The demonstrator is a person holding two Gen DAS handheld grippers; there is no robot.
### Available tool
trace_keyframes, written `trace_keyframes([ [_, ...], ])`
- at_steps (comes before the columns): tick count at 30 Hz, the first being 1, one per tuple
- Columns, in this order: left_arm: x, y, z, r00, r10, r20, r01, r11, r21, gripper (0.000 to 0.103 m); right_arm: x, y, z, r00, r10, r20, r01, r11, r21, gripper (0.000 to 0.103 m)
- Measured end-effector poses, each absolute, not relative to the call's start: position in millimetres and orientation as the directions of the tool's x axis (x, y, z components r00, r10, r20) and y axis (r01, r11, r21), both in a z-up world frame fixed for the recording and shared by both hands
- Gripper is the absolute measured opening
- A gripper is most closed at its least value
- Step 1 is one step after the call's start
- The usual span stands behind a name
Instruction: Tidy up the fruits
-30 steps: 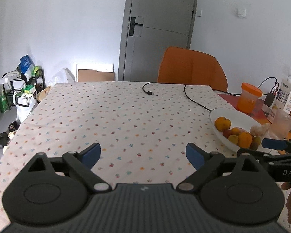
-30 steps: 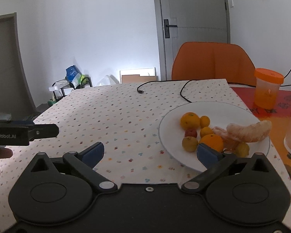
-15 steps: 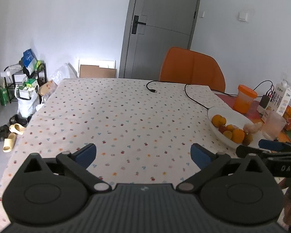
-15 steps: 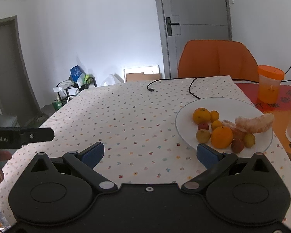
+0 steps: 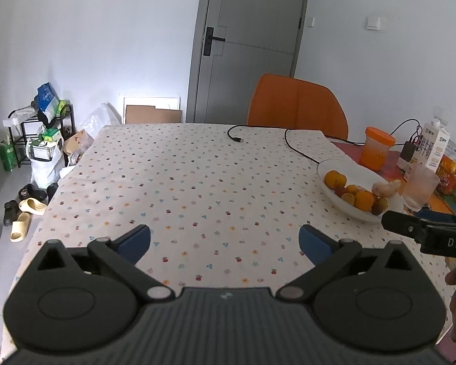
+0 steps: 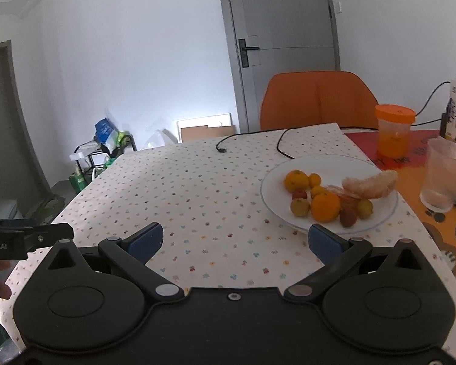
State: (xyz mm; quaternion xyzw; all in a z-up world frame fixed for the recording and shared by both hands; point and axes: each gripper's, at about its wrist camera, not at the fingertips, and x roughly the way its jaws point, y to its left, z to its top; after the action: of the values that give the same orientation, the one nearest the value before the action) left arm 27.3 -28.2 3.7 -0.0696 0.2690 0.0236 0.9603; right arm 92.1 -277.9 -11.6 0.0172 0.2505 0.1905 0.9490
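Both claws, left (image 5: 225, 240) and right (image 6: 235, 238), stood wide and empty over the surface (image 5: 197, 176), probably because the fruits (image 6: 325, 196) already sat gathered on the plate (image 6: 334, 164).

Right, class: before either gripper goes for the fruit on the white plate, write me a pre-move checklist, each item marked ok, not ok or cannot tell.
1. Left gripper open with nothing between its jaws: ok.
2. Right gripper open and empty: ok.
3. Fruits gathered on the white plate, none loose on the tablecloth: ok.
4. Path from the right gripper to the plate free of obstacles: ok; the plate's near rim sits just beyond its right finger.
5. Clear cup well away from the plate: not ok; it stands close beside it on the right and could be knocked.
6. Where the fruits should go: cannot tell; no second container is visible.
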Motion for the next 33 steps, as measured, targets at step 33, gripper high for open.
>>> trace_keyframes([
  [33, 16, -43, -1, 0.845, 0.064, -0.531, -0.113, 0.992, -0.060, 0.103, 69, -270, -20, 0.782, 0.384, -0.491, -0.376, 0.919, 0.120, 0.103],
])
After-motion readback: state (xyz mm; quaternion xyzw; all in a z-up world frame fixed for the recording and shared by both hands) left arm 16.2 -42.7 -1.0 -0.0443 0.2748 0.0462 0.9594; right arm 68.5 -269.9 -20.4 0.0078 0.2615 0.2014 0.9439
